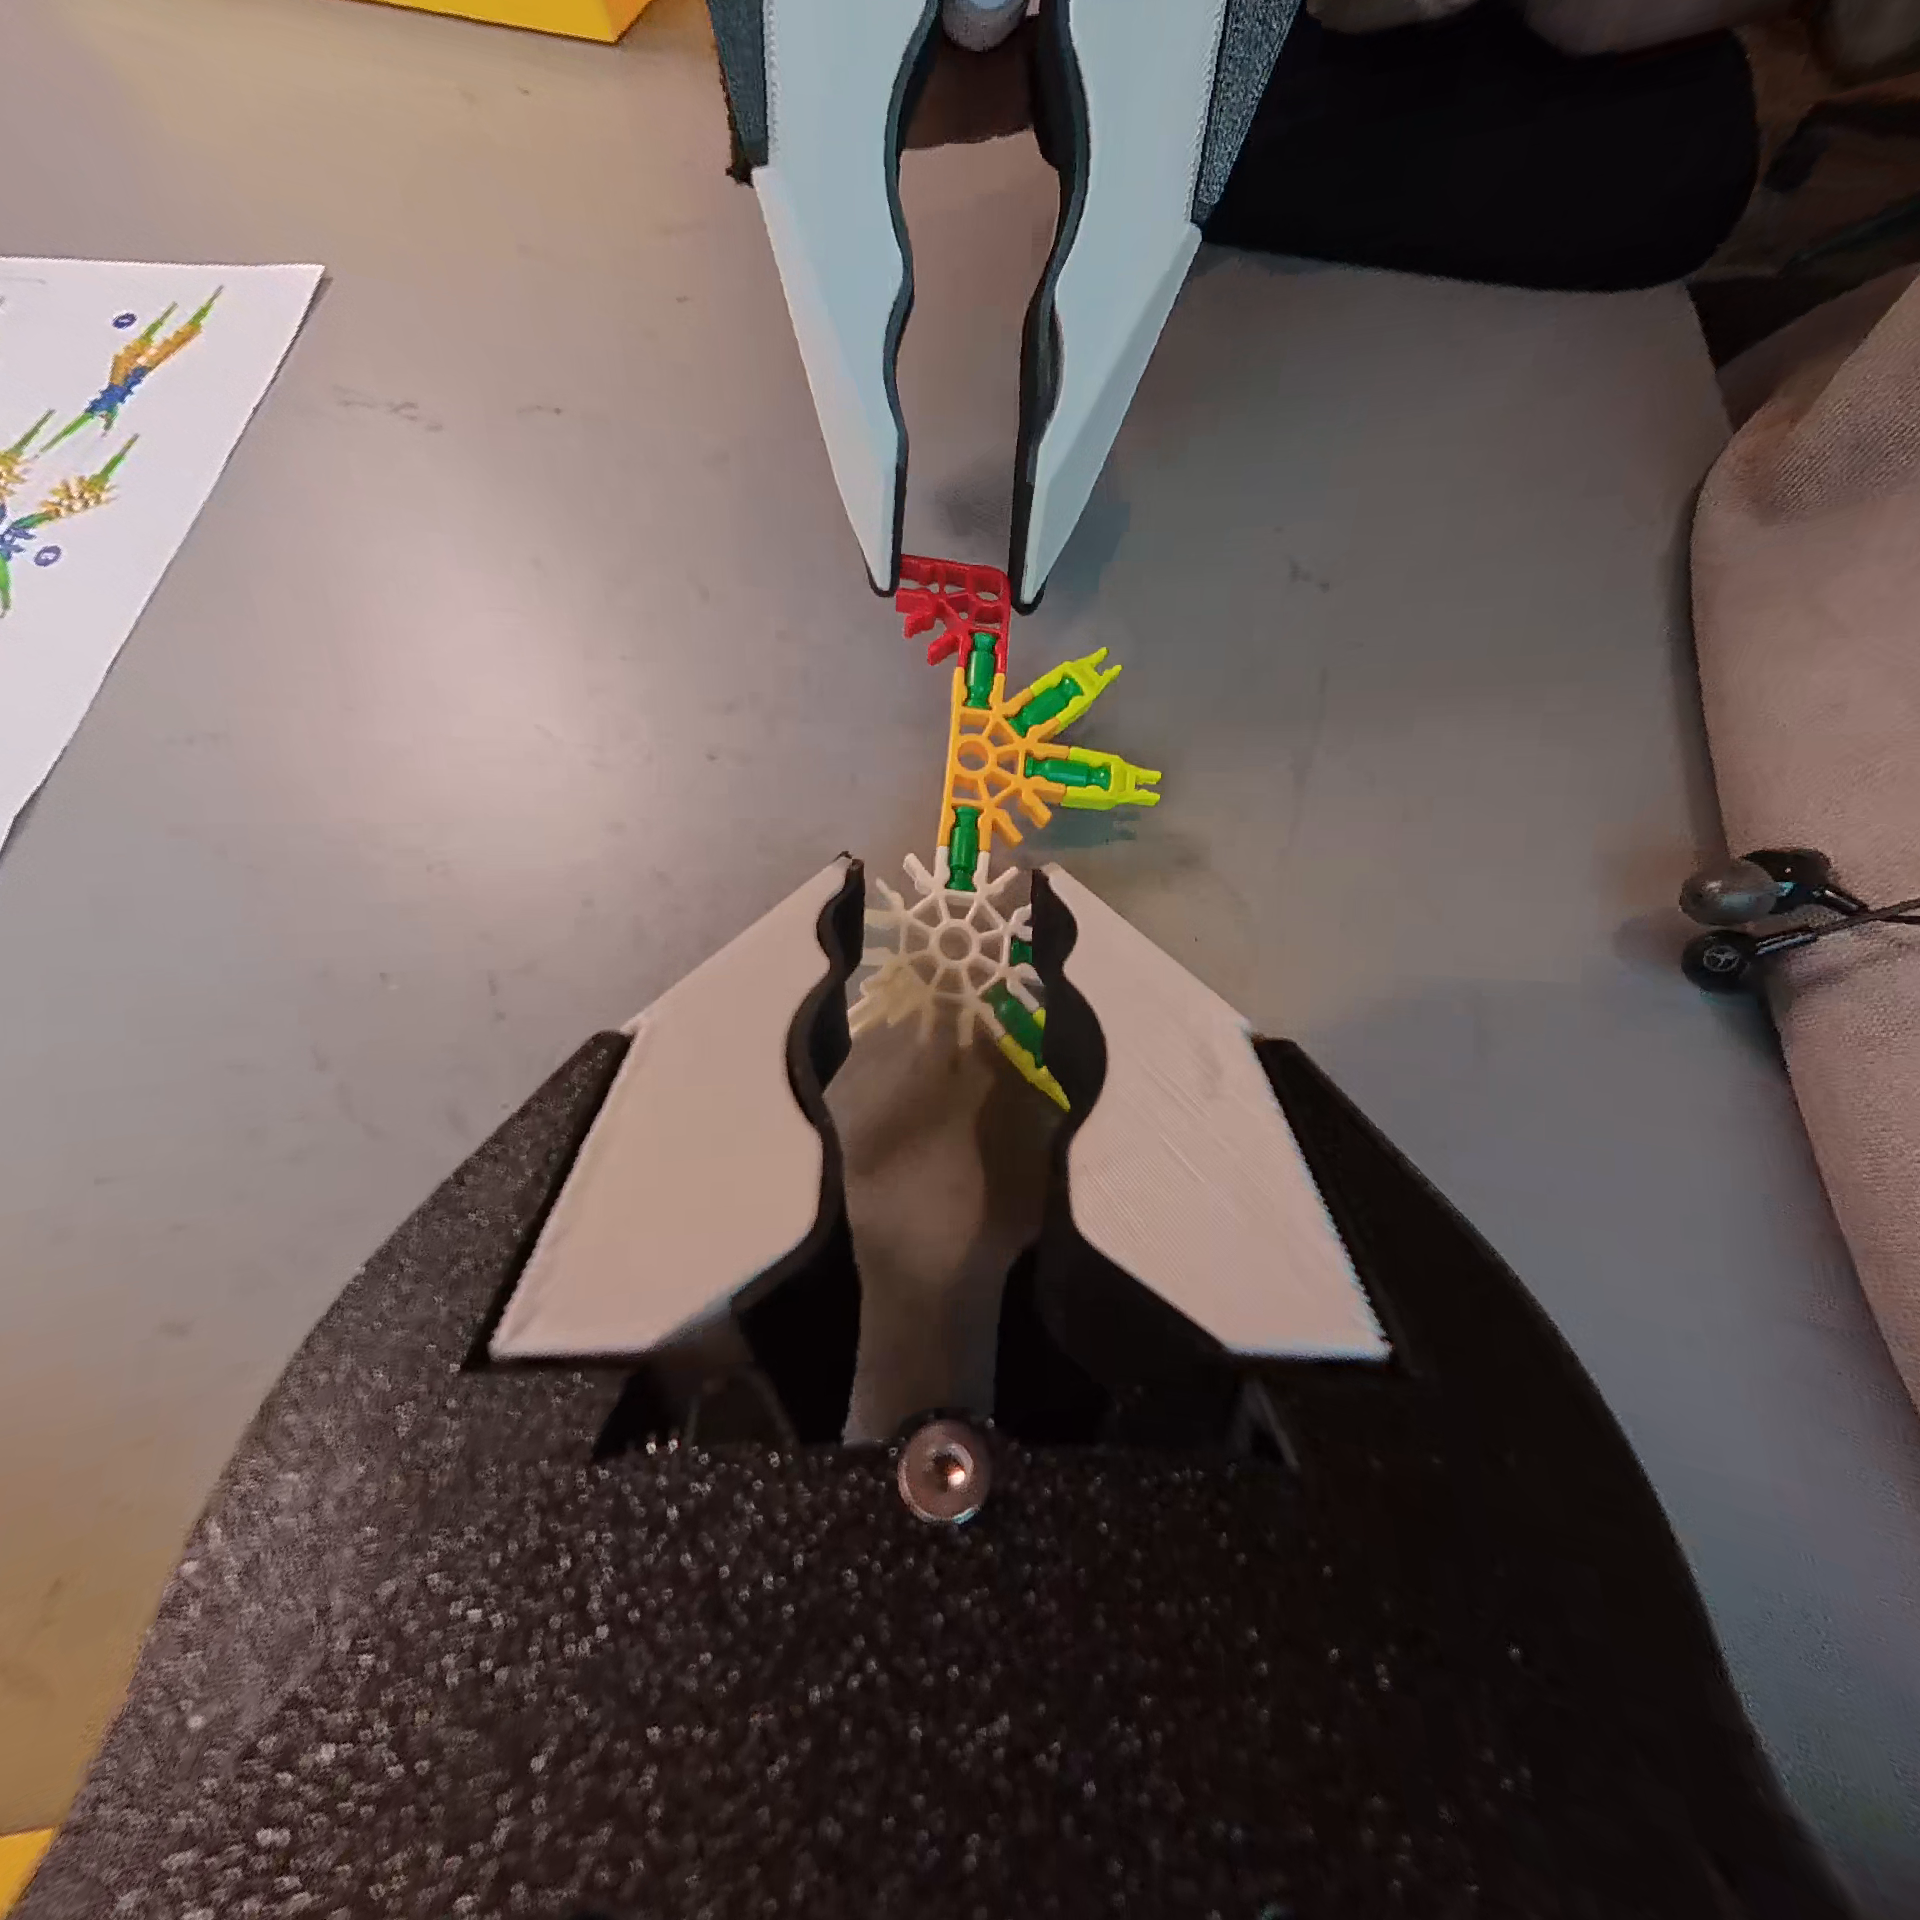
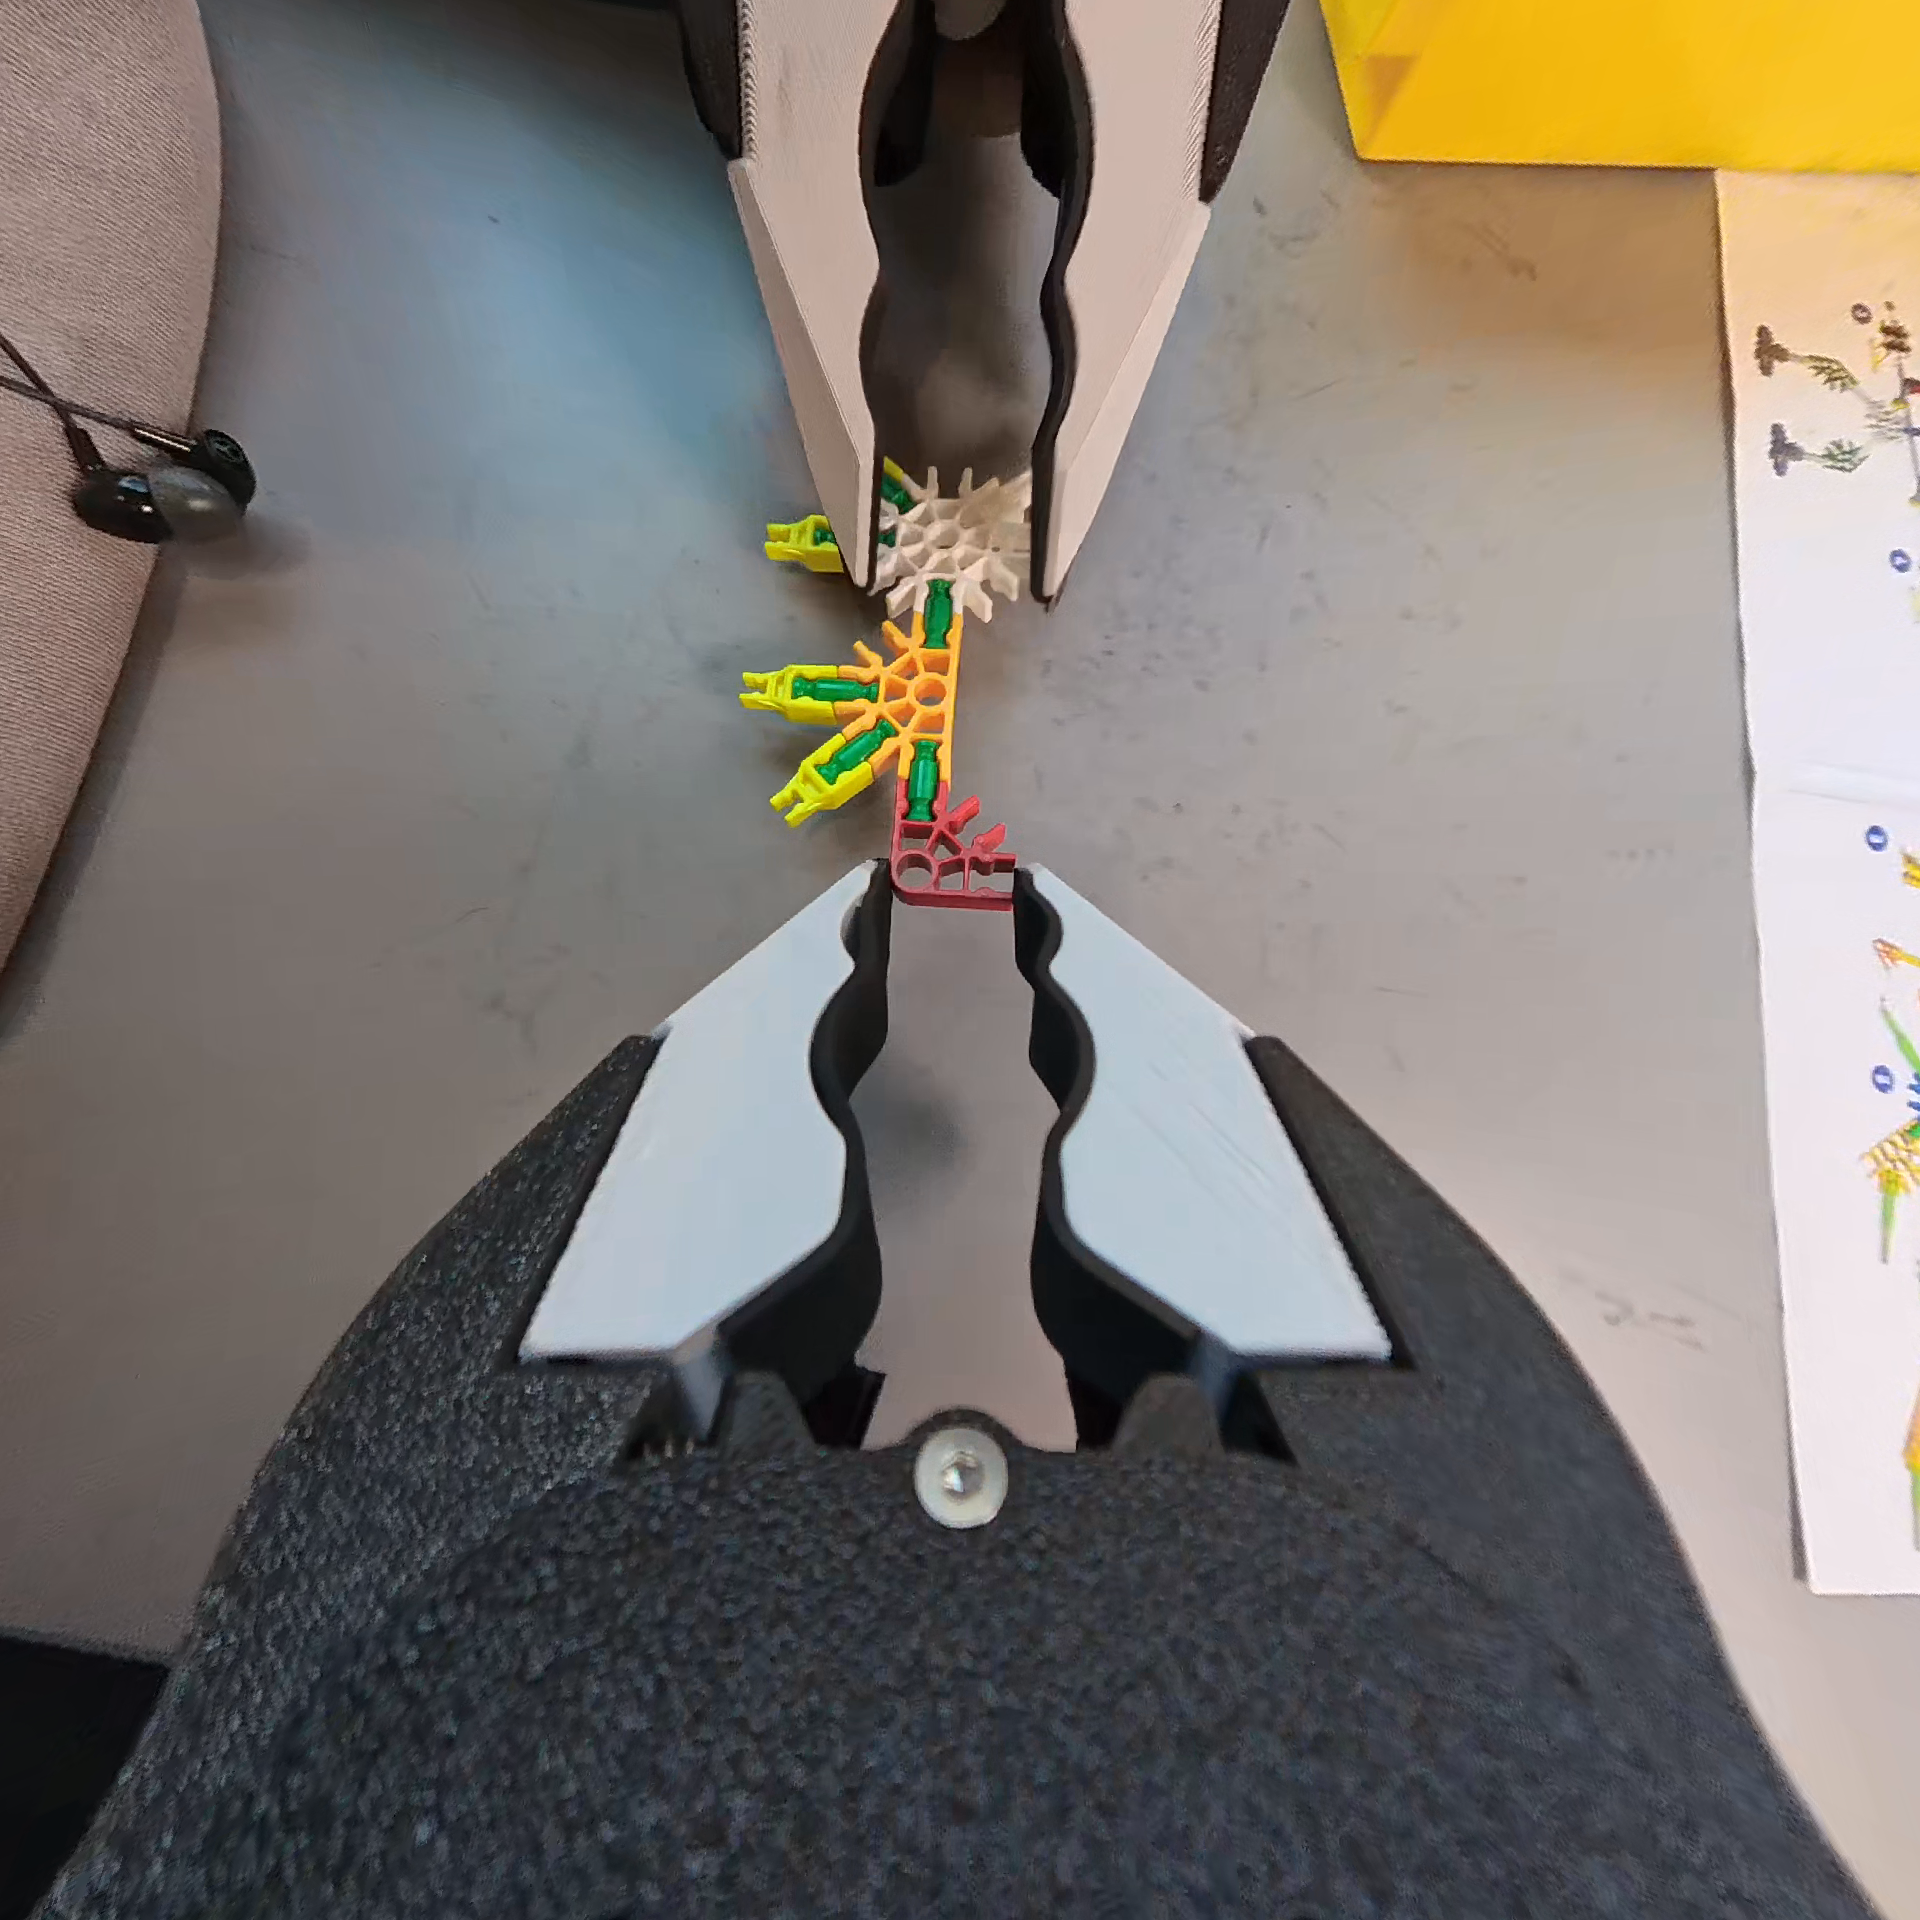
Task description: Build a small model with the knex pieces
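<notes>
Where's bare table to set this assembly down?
Bare grey table lies between the toy assembly and the earphones, and between the assembly and the instruction sheet. It is crowded on the centre line, where left gripper and right gripper face each other.

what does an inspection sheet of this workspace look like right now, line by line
surface: grey table, scuffed.
job's things: toy chain of white snowflake connector, orange connector and red corner connector, joined by green rods, with yellow-green clips.
clutter: printed instruction sheet, yellow box.
grippers: left claw shut on the white snowflake connector; right claw shut on the red corner connector.
cables: black earphones with thin wire.
surroundings: beige fabric at the table edge.
</notes>
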